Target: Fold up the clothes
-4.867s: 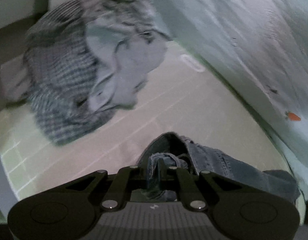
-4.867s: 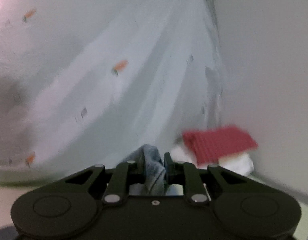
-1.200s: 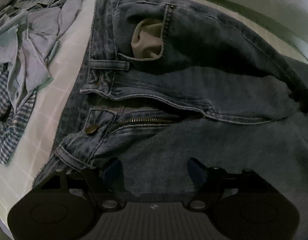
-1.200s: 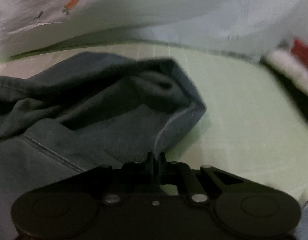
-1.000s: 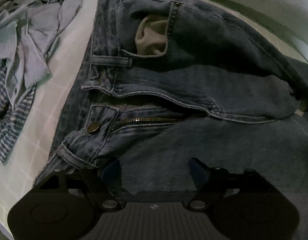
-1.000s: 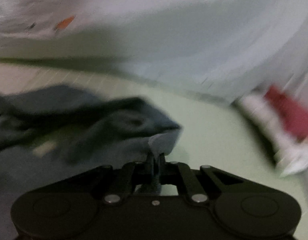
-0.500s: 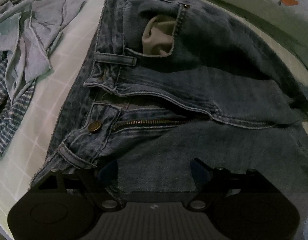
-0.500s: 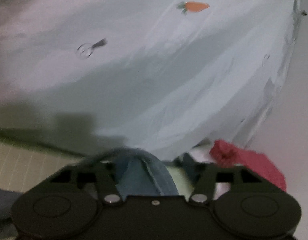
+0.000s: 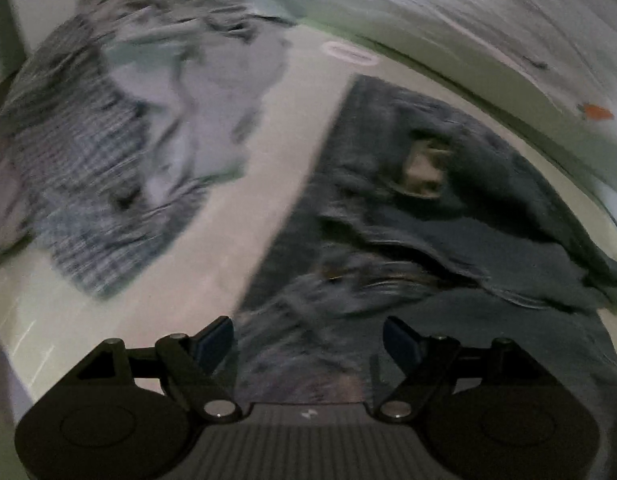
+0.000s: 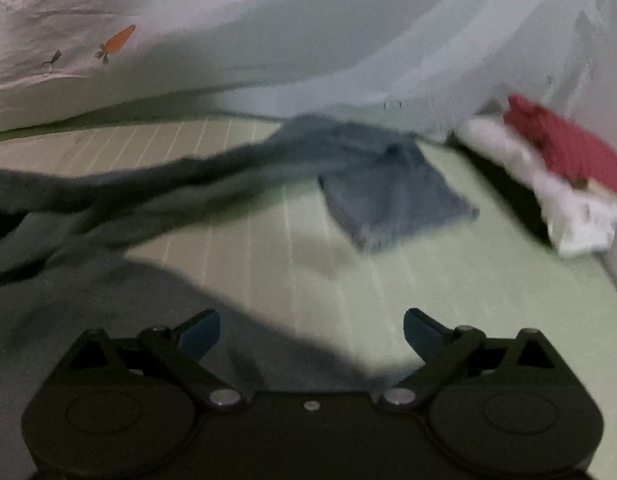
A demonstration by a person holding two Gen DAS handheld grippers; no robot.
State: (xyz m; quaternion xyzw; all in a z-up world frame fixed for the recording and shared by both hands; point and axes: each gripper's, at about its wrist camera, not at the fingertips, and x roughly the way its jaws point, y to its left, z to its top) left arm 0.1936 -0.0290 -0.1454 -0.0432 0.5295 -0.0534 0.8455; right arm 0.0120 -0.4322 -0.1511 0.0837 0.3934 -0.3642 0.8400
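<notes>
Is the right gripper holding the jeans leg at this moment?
No, the right gripper stands wide open with nothing between its jaws, and the jeans lie apart on the mat.

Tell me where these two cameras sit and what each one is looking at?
Left wrist: rides the left gripper, looking down past its open fingers at the jeans waist and a shirt pile.
Right wrist: rides the right gripper, jaws just opened and empty, looking along the mat at a jeans leg and a red cloth.
Shared: jeans, mat, carrot sheet.
</notes>
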